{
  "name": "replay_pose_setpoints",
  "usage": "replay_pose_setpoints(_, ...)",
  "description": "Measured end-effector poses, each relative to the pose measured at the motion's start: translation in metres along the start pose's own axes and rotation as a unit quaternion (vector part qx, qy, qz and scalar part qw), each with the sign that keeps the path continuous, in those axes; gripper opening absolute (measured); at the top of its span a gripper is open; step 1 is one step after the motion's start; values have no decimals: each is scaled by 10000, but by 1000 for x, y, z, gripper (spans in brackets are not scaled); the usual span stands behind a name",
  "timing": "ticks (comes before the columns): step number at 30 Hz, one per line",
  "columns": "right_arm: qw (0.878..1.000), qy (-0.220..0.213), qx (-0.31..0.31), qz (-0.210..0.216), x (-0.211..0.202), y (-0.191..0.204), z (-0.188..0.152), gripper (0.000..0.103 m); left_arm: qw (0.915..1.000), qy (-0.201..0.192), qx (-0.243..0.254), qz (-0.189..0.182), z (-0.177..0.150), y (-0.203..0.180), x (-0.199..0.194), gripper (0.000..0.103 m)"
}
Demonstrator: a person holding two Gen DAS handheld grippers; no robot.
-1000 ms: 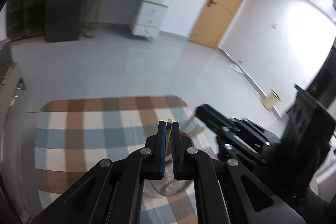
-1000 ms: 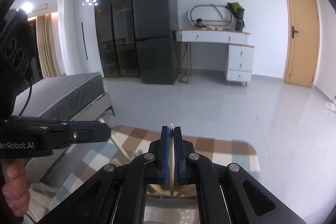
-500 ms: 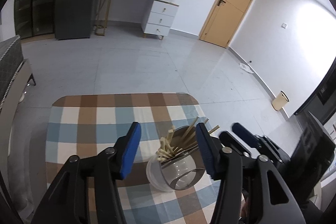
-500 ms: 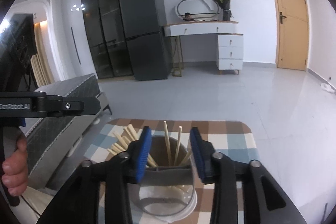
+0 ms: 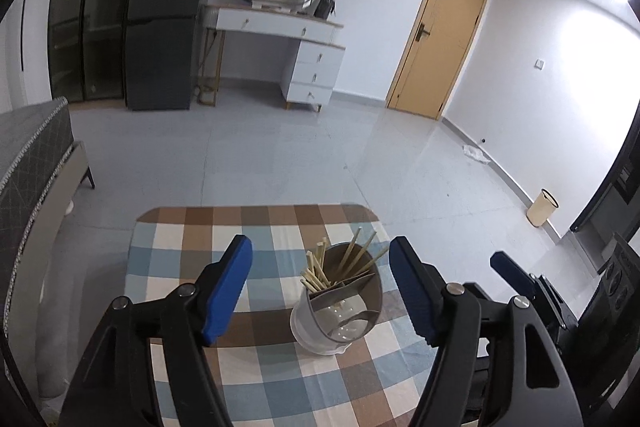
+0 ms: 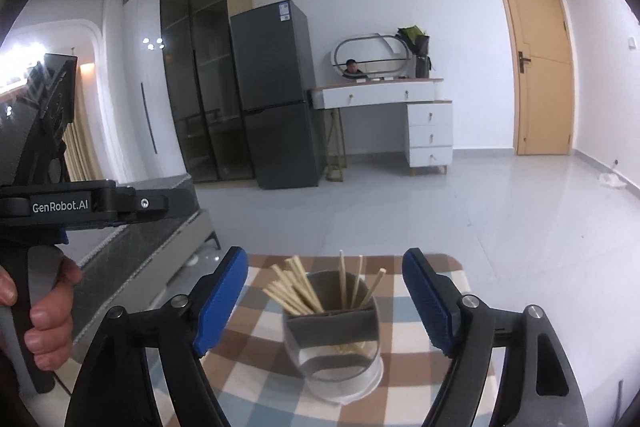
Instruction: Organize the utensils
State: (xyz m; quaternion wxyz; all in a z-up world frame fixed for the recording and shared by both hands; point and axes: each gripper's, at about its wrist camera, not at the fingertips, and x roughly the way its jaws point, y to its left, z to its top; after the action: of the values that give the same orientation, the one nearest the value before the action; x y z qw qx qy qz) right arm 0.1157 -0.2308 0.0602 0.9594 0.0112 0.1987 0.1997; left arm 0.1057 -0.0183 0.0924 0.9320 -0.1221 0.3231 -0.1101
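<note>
While just opening, 2 grippers (image 5: 320,287) (image 6: 324,299) angled downward, empty

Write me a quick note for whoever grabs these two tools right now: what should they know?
Left hand-held gripper: open, empty; its jaws have just been opening.
Right hand-held gripper: open, empty; jaws likewise just opening.
Chopsticks all stand in the divided holder on the checked tablecloth: a bunch in one compartment, a few in the other.
Done: no utensils lie loose in view.
Left: seemingly nothing; check outside the views.
</note>
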Motion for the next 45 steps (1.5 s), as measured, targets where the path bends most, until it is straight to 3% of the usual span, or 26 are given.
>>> replay_pose_setpoints(5,9995,-306,45,-43,-32,12,1,93,9992,-353,68,192,-7,-5,-26,79)
replay_pose_setpoints(10,9975,-683,-78,-136,-65,28,-4,103,9971,-638,173,370,-20,-9,-43,83)
replay_pose_setpoints(16,9941,-1009,-240,-302,-89,41,-18,103,9930,-1026,101,568,-37,-3,-56,95)
replay_pose_setpoints(22,9934,-1041,-166,-453,-99,45,-39,103,9884,-1277,174,798,-55,7,-59,100)
replay_pose_setpoints(29,9916,-1038,-147,-758,-105,50,-63,103,9869,-1304,176,934,-75,19,-54,100)
replay_pose_setpoints(38,9927,-864,-40,-846,-104,51,-90,103,9849,-1303,350,1087,-102,23,-45,100)
replay_pose_setpoints(45,9923,-747,-114,-981,-100,48,-107,103,9856,-1117,347,1222,-121,27,-28,100)
